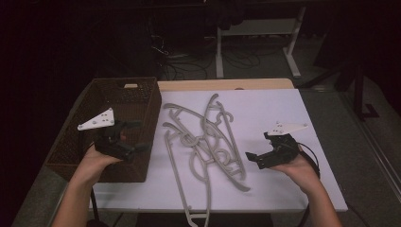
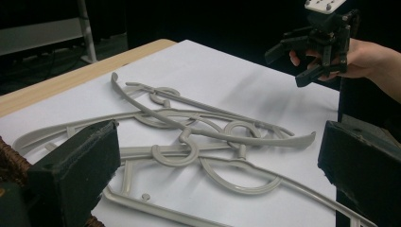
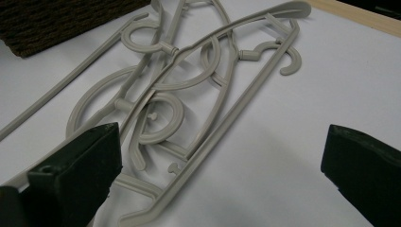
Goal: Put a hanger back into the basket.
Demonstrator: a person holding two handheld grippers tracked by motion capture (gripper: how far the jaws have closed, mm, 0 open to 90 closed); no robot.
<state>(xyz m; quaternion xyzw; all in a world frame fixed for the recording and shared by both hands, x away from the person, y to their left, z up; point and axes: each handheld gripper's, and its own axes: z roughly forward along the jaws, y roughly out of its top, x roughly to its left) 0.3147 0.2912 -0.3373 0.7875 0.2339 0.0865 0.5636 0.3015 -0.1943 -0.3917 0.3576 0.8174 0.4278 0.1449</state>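
Holding a gripper in each hand, you kept both above the worktop without touching anything on it. Your left gripper (image 1: 135,137) hung over the near right corner of the dark woven basket (image 1: 142,92), which stood along the worktop's left edge, and its jaws stood wide apart with nothing between them; in the left gripper view the two black pads framed the pile from either side. Your right gripper (image 1: 255,158) hovered over the white sheet (image 1: 265,106) near the worktop's right edge, jaws likewise spread and empty, pointing towards the pile; the left gripper view also caught it (image 2: 302,59) farther off with its jaws parted. The grey plastic hangers (image 1: 208,142) lay tangled in a loose heap on the white sheet in the middle of the worktop, between your two grippers and just beside the basket's right wall. Their hooks and curved arms crossed over one another, and one long hanger (image 1: 191,198) reached out past the near edge of the worktop. In the right gripper view the hangers (image 3: 189,94) sat just ahead of the open jaws, well clear of both pads. A strip of bare wood (image 1: 227,84) showed along the far edge beyond the sheet.
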